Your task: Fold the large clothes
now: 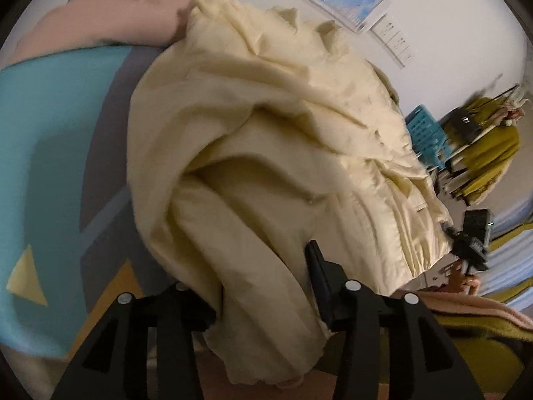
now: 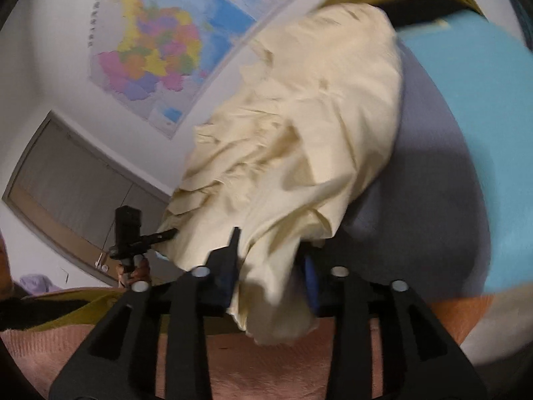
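A large cream-coloured garment point(image 1: 266, 140) hangs bunched and creased between both grippers, lifted off the bed. My left gripper point(image 1: 263, 286) is shut on one bunched edge of it; cloth hides most of the left finger. The same garment point(image 2: 299, 140) fills the right wrist view, where my right gripper point(image 2: 269, 266) is shut on another bunched edge. The right gripper point(image 1: 473, 243) also shows in the left wrist view at the garment's far side, and the left gripper point(image 2: 133, 240) shows in the right wrist view.
A bedcover point(image 1: 50, 140) in turquoise, grey and yellow lies below, with a pink blanket point(image 1: 110, 20) at its far edge. A blue basket point(image 1: 426, 133) and an olive garment on a rack point(image 1: 493, 153) stand by the wall. A map point(image 2: 166, 43) hangs on the wall.
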Demonstrator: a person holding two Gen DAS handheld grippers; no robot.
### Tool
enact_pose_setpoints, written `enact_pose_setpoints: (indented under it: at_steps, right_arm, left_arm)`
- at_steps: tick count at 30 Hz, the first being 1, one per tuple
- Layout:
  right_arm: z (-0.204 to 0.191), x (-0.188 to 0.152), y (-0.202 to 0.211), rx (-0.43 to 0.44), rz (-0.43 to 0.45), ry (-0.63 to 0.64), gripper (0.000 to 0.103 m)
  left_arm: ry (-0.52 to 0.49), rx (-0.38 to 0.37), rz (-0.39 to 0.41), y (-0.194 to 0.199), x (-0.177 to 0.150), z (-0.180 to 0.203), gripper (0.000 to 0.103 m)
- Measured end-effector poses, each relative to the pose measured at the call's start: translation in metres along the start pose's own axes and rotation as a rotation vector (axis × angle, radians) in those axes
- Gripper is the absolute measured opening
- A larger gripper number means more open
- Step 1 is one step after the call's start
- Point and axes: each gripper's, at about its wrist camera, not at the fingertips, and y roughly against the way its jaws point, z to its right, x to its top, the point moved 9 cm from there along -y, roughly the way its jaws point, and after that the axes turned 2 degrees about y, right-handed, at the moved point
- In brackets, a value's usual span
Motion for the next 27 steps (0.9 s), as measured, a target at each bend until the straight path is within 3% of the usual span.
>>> enact_pose_setpoints:
  at_steps: [2, 3, 6, 8, 9, 11, 14, 20, 27]
  right_arm:
    - [0.009, -0.004, 0.000, 0.012, 0.004, -0.020, 0.046]
    - [0.013, -0.007, 0.000, -0.004, 0.000, -0.023, 0.055]
    - [0.010, -0.013, -0.003, 0.033, -0.005, -0.025, 0.065]
    - [0.004, -0.017, -0.005, 0.046, -0.021, -0.003, 0.067]
    - [0.002, -0.019, -0.005, 0.054, -0.031, 0.001, 0.066]
    - [-0.004, -0.026, -0.012, 0.083, -0.062, 0.000, 0.036]
    - [-0.012, -0.022, -0.003, 0.132, -0.032, -0.012, 0.022]
    - [-0.054, 0.016, 0.033, 0.184, 0.101, 0.054, 0.017]
    - [-0.077, 0.068, 0.043, 0.227, 0.185, 0.056, 0.017]
  left_arm:
    - [-0.025, -0.012, 0.000, 0.003, 0.002, 0.002, 0.058]
    - [-0.029, -0.023, -0.004, 0.004, 0.003, 0.005, 0.065]
    - [-0.049, -0.029, -0.010, 0.004, 0.004, 0.014, 0.076]
    - [-0.052, -0.018, -0.007, 0.003, 0.005, 0.016, 0.075]
    - [-0.047, -0.018, -0.004, 0.001, 0.005, 0.016, 0.064]
    - [-0.008, 0.002, -0.011, -0.003, 0.006, 0.009, 0.041]
    - [0.058, -0.034, -0.007, -0.002, 0.009, 0.004, 0.028]
    - [0.056, -0.080, 0.037, 0.026, 0.028, 0.021, 0.023]
    - [0.031, -0.068, 0.051, 0.050, 0.060, 0.033, 0.023]
